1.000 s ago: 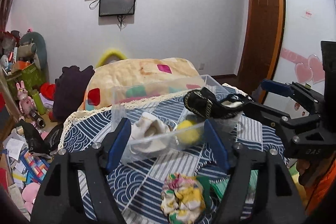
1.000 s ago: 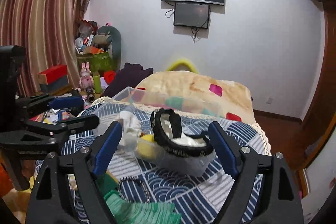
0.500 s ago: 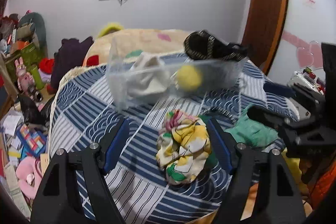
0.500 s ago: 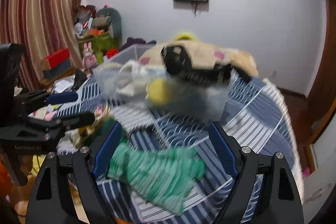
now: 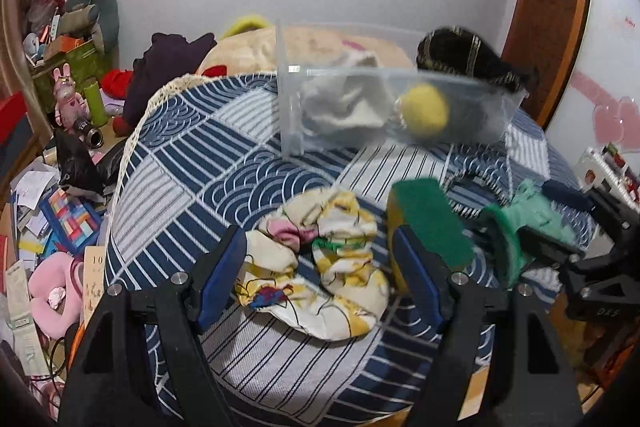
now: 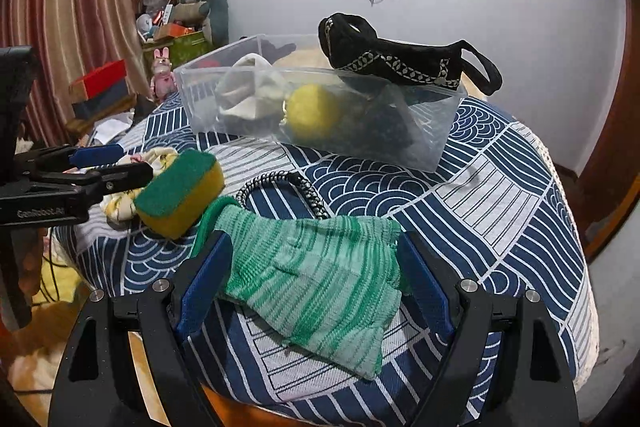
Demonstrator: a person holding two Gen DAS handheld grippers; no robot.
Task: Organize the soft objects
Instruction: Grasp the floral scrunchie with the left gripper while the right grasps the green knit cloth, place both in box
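Note:
A clear plastic bin (image 5: 292,115) (image 6: 436,143) stands on the blue patterned table and holds a white cloth (image 6: 248,95), a yellow ball (image 6: 312,111) and a black patterned pouch (image 6: 384,63) across its rim. My left gripper (image 5: 318,279) is open, its jaws on either side of a floral scrunchie (image 5: 332,267). My right gripper (image 6: 312,287) is open over a green knitted cloth (image 6: 320,287). A green and yellow sponge (image 6: 180,191) lies between the two. A black and white cord (image 6: 296,187) lies behind the cloth.
The round table's blue tablecloth (image 6: 500,207) drops off close to me. The floor at the left is crowded with toys, boxes and papers (image 5: 60,187). A bed with a beige quilt (image 5: 240,47) stands behind the table.
Both grippers have pulled back and tilted down from the bin toward the near items. The scrunchie now sits between the left jaws and the green cloth between the right jaws.

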